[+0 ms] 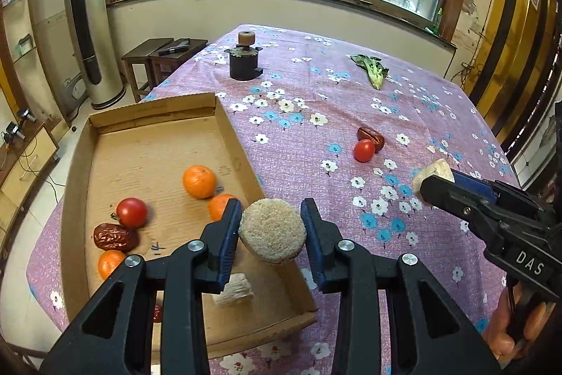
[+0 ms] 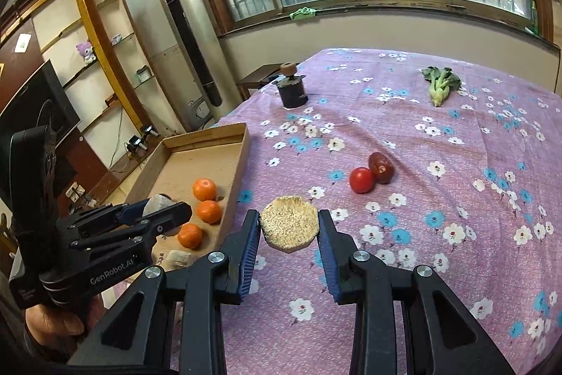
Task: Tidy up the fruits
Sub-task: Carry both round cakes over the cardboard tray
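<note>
Now both tools are loaded: the left gripper (image 1: 271, 227) is clamped on a round rice cake (image 1: 272, 230), held flat-face up, and the right gripper (image 2: 289, 227) pinches a second rice cake (image 2: 289, 223) the same way. From the left wrist view, the left cake hangs right over the near right rim of the cardboard tray (image 1: 242, 136), so that hand looks the nearer one to a drop. The tray already holds three oranges, one of them the far orange (image 1: 199, 181), along with a tomato (image 1: 131, 212), a dried date (image 1: 115, 237) and what looks like another pale cake piece (image 1: 234, 290) under the jaws. Meanwhile the right gripper hovers above the flowered tablecloth (image 2: 439, 234), with the tray lying off to its left, beyond the other tool. Out on the cloth, a loose tomato (image 2: 361, 180) touches a dark date (image 2: 381, 167), well apart from the tray and ahead and slightly right of the right hand's fingers. Those two fruits look like the job left, and the right side seems best placed, once its jaws are free.
</note>
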The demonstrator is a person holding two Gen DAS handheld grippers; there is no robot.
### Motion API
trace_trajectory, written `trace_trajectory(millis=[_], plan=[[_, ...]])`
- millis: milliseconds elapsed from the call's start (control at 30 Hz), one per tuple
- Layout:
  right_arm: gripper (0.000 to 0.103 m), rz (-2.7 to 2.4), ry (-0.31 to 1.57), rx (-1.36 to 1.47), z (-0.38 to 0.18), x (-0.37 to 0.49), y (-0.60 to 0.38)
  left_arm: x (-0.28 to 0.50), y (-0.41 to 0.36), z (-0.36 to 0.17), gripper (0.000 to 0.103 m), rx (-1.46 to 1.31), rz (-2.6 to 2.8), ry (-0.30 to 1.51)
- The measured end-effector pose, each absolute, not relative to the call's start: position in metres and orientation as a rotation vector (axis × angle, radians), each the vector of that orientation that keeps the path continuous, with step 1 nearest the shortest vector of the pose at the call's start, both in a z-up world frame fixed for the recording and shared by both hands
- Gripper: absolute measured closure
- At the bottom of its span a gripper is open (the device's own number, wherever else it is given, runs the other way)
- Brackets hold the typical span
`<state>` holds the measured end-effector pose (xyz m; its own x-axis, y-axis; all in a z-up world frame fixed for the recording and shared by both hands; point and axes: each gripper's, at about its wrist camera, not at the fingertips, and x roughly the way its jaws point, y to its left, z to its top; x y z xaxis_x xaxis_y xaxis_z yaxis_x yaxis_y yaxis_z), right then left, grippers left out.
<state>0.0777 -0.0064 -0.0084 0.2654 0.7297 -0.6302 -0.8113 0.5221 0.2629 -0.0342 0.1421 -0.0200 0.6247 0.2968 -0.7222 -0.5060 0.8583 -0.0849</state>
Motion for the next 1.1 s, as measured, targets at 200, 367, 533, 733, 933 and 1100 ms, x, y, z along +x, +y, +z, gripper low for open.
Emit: trace_trajectory(millis=[200,367,533,733,933,1100], plan=[[0.07,1.059,0.773,-0.139,-0.006,0.067,0.0,-0.042,0.146,-0.02,0.07,-0.299,0.477,0.761],[0.07,1.072,0.771,-0.151,-0.005,0.061,0.006,-0.047,0.151,-0.019,0.07,-0.306,0.487,0.757],[0.07,1.086,0.769,-0.16,-0.004,0.057,0.014,-0.052,0.158,-0.02,0.07,-0.311,0.503,0.756],[0.07,1.103,0.762,-0.167,-0.003,0.052,0.023,-0.057,0.166,-0.022,0.07,-0.306,0.537,0.762],[0.07,1.115,0.761,-0.176,-0.003,0.05,0.033,-0.064,0.178,-0.024,0.07,-0.316,0.56,0.763],[0.07,1.125,0.765,-0.185,-0.004,0.05,0.041,-0.068,0.185,-0.025,0.07,-0.321,0.582,0.766]])
